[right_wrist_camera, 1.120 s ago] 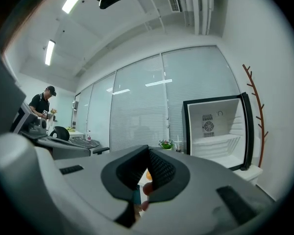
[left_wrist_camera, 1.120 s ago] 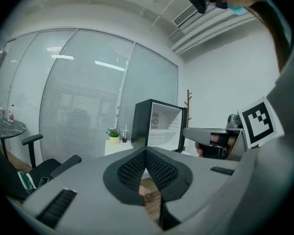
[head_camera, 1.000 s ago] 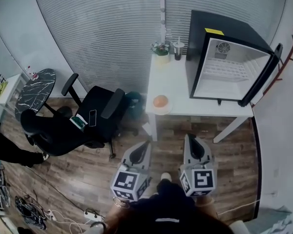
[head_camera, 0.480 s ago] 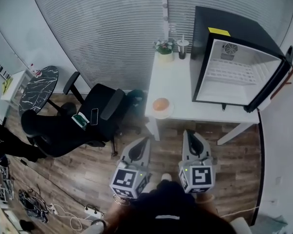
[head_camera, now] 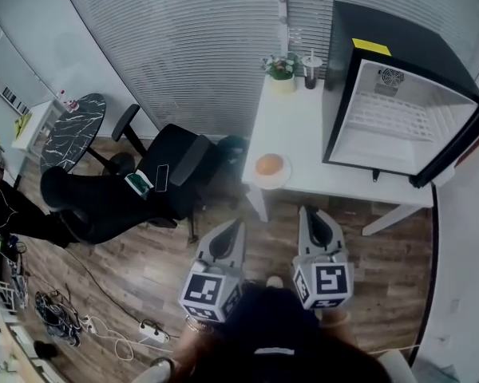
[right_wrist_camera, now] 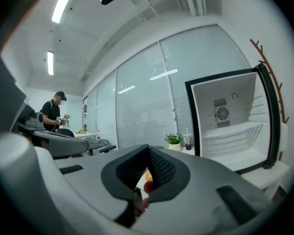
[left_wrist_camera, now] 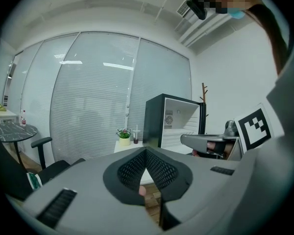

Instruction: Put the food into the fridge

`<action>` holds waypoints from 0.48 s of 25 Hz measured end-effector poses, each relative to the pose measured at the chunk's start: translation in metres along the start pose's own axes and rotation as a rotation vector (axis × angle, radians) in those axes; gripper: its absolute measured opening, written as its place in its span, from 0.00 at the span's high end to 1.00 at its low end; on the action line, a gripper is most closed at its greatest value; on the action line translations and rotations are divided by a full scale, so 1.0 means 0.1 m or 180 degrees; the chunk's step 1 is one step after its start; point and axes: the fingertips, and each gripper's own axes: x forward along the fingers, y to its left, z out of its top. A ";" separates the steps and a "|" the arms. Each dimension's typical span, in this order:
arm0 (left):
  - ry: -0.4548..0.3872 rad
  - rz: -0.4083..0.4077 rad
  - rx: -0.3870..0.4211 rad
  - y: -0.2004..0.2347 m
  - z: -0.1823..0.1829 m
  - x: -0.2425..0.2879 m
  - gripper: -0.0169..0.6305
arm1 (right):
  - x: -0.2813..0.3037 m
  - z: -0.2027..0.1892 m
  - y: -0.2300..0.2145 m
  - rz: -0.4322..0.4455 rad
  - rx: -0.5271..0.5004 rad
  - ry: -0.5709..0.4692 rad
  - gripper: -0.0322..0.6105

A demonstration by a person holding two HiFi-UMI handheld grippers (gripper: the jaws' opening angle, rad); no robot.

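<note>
Chair [head_camera: 180, 166] is parked by worktop [head_camera: 299, 126] left edge; orange food [head_camera: 269, 164] is set near front, fridge [head_camera: 387, 38] opened; left tongs [head_camera: 238, 223] and right tongs [head_camera: 306, 211] are clenched, empty.

An office, by the look of it: glass partition walls [head_camera: 184, 46] lined with blinds, a black swivel chair [head_camera: 176, 174], a white desk [head_camera: 295, 134] carrying a mini fridge [head_camera: 399, 94], and strip lights [right_wrist_camera: 50, 62] overhead.

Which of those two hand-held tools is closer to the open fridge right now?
Right. The right tool is short of the table, just left of the fridge front. The left tool is further left, past the table's corner.
</note>
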 end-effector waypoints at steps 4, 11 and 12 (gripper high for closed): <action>0.0023 0.0075 0.0032 0.09 -0.06 -0.03 0.97 | 0.05 -0.09 0.04 0.0048 0.0088 0.0067 0.95; 0.0038 0.0043 0.0048 0.18 -0.08 0.07 0.97 | 0.21 -0.13 0.02 0.0016 0.0089 0.0097 0.95; 0.0030 0.0032 0.0054 0.20 -0.07 0.10 0.97 | 0.23 -0.14 0.01 0.0005 0.0118 0.0115 0.95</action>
